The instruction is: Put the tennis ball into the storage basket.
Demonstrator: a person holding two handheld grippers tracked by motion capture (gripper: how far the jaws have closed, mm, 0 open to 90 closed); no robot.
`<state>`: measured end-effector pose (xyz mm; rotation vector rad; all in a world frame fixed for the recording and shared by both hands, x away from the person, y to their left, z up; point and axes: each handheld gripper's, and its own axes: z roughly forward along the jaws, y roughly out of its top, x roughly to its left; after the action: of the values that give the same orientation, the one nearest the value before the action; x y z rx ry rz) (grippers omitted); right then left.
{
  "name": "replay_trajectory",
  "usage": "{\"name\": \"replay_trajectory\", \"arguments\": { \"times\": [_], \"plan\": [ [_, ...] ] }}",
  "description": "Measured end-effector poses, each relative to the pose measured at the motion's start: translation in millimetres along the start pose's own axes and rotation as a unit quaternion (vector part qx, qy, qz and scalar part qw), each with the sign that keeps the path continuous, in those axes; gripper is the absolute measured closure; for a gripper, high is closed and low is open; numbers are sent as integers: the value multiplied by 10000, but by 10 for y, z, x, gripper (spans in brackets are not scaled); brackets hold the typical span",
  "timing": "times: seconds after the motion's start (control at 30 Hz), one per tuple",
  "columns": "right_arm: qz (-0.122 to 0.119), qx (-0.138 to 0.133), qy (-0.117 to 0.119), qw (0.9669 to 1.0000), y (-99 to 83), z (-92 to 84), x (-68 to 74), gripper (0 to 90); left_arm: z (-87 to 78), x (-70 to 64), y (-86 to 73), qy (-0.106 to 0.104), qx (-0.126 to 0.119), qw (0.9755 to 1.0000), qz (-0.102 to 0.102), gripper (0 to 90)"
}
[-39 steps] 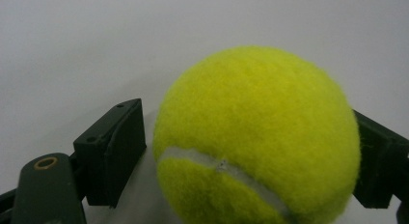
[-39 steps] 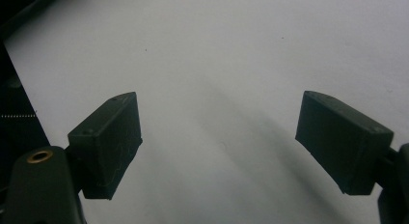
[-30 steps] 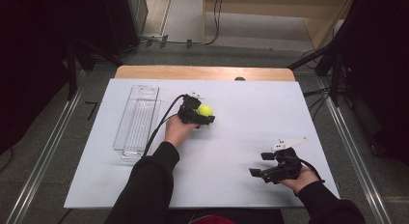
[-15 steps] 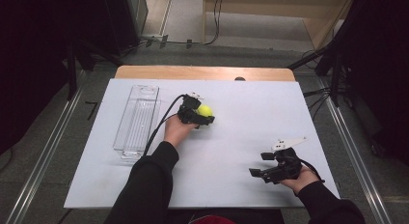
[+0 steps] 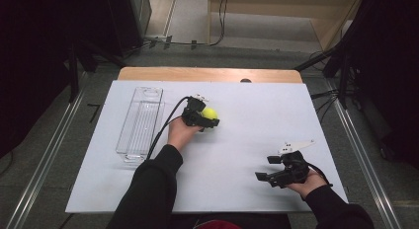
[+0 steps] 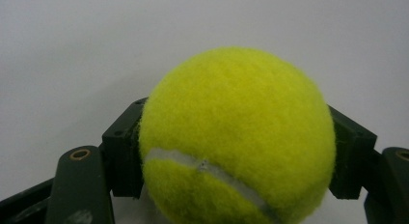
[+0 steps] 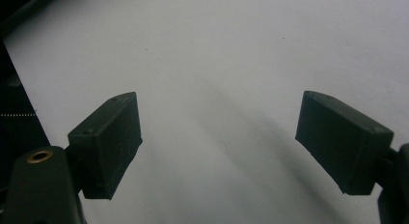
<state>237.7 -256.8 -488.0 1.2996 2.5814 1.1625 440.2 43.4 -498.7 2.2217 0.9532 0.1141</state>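
A yellow-green tennis ball (image 5: 209,112) rests on the white table sheet (image 5: 257,120), a little left of the middle. My left gripper (image 5: 207,117) is shut on it, and the hand reaches in from the near side. In the left gripper view the ball (image 6: 236,132) sits between the two black pads (image 6: 120,151), which press on both its sides. My right gripper (image 5: 267,169) hovers low over the near right of the sheet and points left. Its jaws stand open with nothing between the fingers (image 7: 108,142), just bare white surface.
A clear plastic tray (image 5: 141,123), long and narrow, lies left of the ball and runs front to back. A wooden strip (image 5: 207,74) borders the far edge of the sheet. Metal rails and dark equipment flank the table on both sides.
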Motion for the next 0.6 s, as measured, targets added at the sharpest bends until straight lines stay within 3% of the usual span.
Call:
{"name": "replay_trajectory", "arguments": {
  "times": [0.6],
  "plan": [
    [9, 11, 2, 10000, 0, 3, 1, 141, -149, -20, 38, -176, 90, 9998, -31, 266]
  ]
}}
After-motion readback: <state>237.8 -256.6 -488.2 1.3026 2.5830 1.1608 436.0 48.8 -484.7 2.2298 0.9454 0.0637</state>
